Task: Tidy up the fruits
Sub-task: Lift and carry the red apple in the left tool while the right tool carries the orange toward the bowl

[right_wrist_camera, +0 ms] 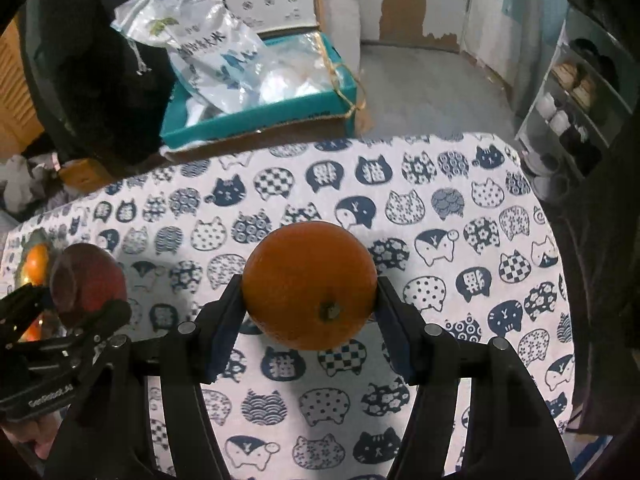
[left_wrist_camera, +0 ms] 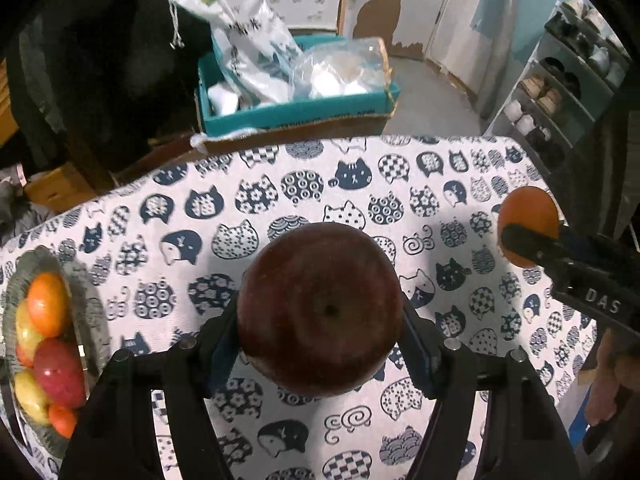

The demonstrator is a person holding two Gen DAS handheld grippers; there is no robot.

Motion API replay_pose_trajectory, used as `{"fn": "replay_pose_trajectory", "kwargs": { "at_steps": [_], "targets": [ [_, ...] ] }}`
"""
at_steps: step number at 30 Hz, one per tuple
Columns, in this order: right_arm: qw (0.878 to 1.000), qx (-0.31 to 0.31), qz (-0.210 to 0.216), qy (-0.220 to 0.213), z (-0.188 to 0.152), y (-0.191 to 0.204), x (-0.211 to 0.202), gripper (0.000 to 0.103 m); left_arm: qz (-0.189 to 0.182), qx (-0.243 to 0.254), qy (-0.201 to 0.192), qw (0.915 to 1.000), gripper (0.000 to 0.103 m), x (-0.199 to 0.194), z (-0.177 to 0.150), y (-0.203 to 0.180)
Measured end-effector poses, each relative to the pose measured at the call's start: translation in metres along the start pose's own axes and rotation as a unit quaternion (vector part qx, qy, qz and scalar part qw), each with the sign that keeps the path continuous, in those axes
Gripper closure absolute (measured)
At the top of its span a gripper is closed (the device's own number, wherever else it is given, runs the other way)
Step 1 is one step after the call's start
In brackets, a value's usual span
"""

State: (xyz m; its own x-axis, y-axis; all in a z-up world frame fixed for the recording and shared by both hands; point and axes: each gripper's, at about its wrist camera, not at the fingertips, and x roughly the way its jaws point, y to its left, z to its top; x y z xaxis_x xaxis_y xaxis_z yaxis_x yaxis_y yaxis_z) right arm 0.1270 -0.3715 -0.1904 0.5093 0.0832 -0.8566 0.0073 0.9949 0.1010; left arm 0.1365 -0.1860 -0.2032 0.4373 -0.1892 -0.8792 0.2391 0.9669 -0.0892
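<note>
Two fruits are held above the cat-print bench. The red apple, the larger and probably heavier, is clamped across its widest girth by the left gripper; its firm, smooth skin may slip. The orange is gripped likewise by the right gripper; its rind should yield slightly. The fruit bowl lies at nine o'clock.

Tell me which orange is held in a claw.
The orange in the right claw, over the tablecloth; the other oranges lie in the glass bowl.
</note>
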Motion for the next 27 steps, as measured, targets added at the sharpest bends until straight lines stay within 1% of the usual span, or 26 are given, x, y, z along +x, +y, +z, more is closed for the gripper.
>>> {"fn": "replay_pose_trajectory", "kwargs": {
  "at_steps": [8, 13, 19, 27],
  "targets": [
    [0.999, -0.031, 0.013, -0.029, 0.003, 0.025, -0.034, 0.040, -0.002, -0.011, -0.032, 0.9994, 0.031, -0.044, 0.002, 0.014],
    [0.998, -0.047, 0.021, -0.048, 0.006, 0.041, -0.057, 0.040, 0.002, -0.013, -0.057, 0.9983, 0.031, -0.076, -0.002, 0.025],
    [0.994, -0.074, 0.033, -0.072, 0.008, 0.064, -0.084, 0.040, 0.006, -0.018, -0.086, 0.9961, 0.031, -0.110, -0.007, 0.038],
    [0.988, -0.107, 0.057, -0.099, 0.010, 0.097, -0.115, 0.040, 0.009, -0.035, -0.111, 0.9932, 0.031, -0.145, -0.017, 0.062]
  ]
}}
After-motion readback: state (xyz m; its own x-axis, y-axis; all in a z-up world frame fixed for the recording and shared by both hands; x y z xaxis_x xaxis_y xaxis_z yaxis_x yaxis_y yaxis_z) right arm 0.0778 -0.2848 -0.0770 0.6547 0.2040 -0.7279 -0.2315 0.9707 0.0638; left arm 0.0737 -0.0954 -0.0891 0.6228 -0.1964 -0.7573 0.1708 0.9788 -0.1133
